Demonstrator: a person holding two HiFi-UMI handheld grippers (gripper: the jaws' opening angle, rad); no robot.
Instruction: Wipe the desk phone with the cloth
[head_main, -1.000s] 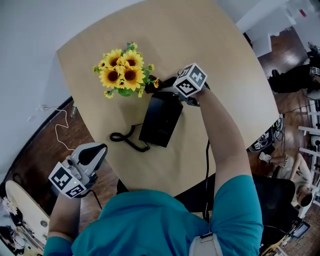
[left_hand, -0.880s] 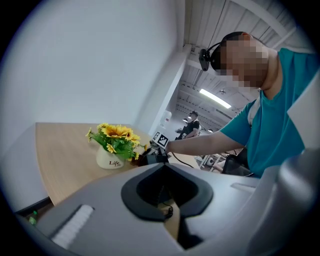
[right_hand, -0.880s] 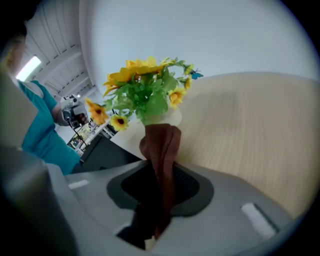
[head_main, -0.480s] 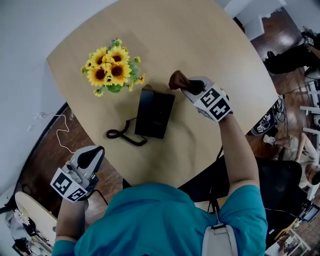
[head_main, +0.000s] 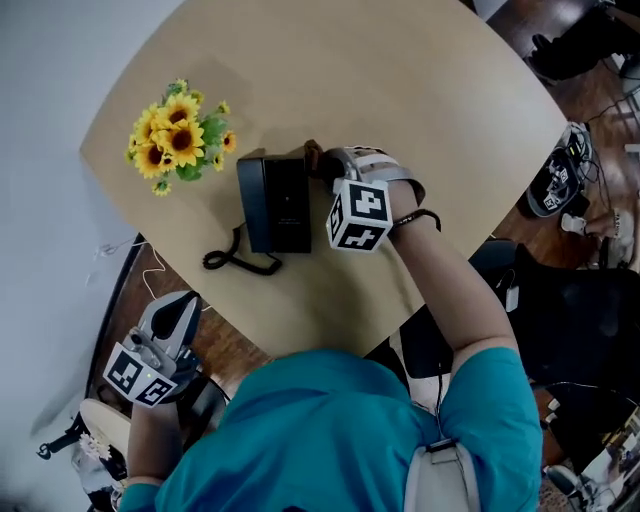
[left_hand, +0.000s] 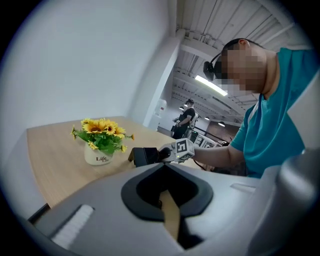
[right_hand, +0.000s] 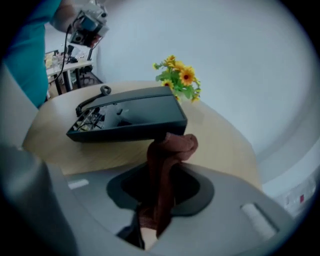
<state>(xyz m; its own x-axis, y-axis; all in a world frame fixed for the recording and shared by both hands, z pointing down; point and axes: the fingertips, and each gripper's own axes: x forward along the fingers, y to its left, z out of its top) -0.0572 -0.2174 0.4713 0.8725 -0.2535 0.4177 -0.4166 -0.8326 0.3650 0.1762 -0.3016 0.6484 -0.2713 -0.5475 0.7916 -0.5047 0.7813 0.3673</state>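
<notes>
The desk phone lies flat on the wooden table, a black block with its coiled cord making a loop on the side of the phone that is toward the person. The right gripper is just beside the phone, at the phone's corner away from the cord, and its jaws are closed tightly on the brown cloth. In the right gripper view the cloth stands up between the jaws as a narrow bundle, and its folded upper end touches the lower edge of the phone's body, near one corner. The keys of the phone show in that view on the sloped face, on the side far from the cloth. A white pot of sunflowers stands near the phone, on the side opposite to the right gripper, apart from it and not touching. The left gripper is well apart from the phone, beyond the cord loop and past the edge of the table, above the dark floor. In the left gripper view its jaws are together, with only a thin line between them, and they hold nothing; the phone, the flower pot and the right gripper with its marker cube show small in the distance past its body. The person's right forearm reaches over the table toward the phone.
</notes>
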